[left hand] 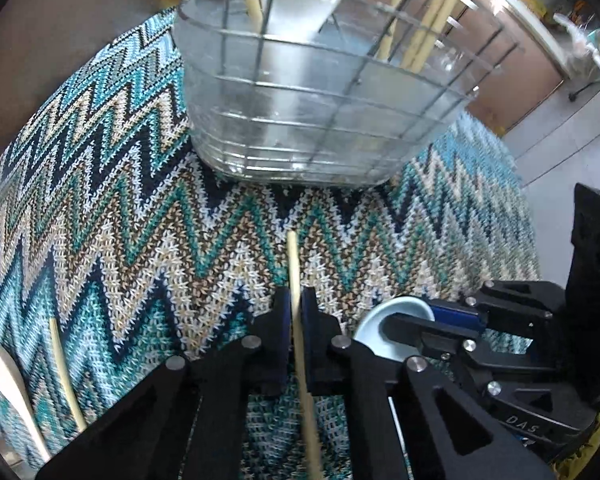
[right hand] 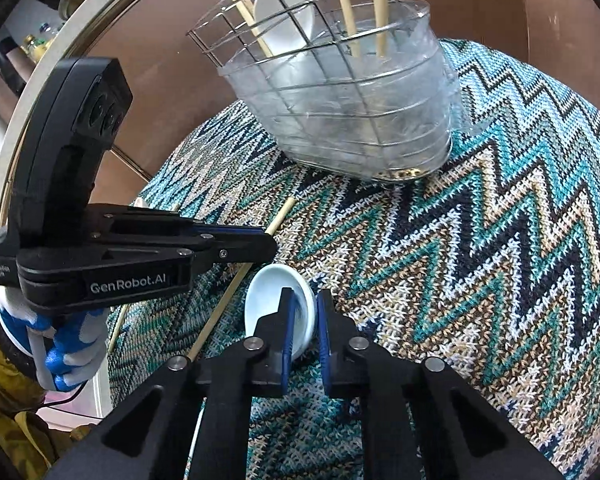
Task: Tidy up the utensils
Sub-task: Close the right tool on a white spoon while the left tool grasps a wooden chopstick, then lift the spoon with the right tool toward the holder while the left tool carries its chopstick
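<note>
My left gripper [left hand: 296, 304] is shut on a wooden chopstick [left hand: 294, 264] that points toward the utensil holder [left hand: 308, 120], a wire basket in a clear tub holding several chopsticks and a white spoon. My right gripper [right hand: 303, 312] is closed on the rim of a light blue ceramic spoon [right hand: 268, 296] lying on the zigzag mat. The right gripper also shows in the left wrist view [left hand: 432, 320] at the spoon [left hand: 380, 320]. The left gripper shows in the right wrist view [right hand: 260, 246], holding its chopstick [right hand: 236, 284].
A zigzag knitted mat [left hand: 140, 220] covers the round brown table [right hand: 160, 92]. Another chopstick [left hand: 66, 372] and a pale spoon [left hand: 8, 384] lie on the mat at the left. The holder [right hand: 340, 100] stands at the mat's far side.
</note>
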Demonstrator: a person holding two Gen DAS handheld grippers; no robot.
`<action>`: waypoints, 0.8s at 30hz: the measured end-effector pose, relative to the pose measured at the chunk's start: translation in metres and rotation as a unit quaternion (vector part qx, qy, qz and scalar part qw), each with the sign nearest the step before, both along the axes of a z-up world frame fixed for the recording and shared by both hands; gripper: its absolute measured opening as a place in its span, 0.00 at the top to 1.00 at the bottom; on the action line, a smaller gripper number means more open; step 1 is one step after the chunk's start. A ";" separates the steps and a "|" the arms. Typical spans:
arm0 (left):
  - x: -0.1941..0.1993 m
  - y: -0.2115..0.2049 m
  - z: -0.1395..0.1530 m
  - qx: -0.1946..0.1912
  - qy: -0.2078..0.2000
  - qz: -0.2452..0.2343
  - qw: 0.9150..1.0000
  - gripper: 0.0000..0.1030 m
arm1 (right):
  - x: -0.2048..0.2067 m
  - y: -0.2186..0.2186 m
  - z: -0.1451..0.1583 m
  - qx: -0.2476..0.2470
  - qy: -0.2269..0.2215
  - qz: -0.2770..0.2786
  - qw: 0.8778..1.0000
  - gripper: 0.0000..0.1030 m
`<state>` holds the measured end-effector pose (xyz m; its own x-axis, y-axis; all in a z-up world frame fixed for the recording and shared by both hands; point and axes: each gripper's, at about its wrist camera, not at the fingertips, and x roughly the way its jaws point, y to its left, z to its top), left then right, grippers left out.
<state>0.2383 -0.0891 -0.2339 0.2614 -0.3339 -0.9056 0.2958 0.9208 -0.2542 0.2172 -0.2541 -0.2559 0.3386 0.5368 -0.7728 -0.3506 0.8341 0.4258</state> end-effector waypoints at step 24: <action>-0.128 0.048 0.130 -0.047 -0.211 0.052 0.975 0.96 | -0.128 -0.025 0.112 -0.023 -0.151 -0.109 0.982 0.93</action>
<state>0.1100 -0.0410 -0.1038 0.6411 -0.3620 -0.6767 0.2980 0.9300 -0.2152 0.0891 -0.2788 -0.1440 0.6587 0.3937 -0.6411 -0.2667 0.9190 0.2904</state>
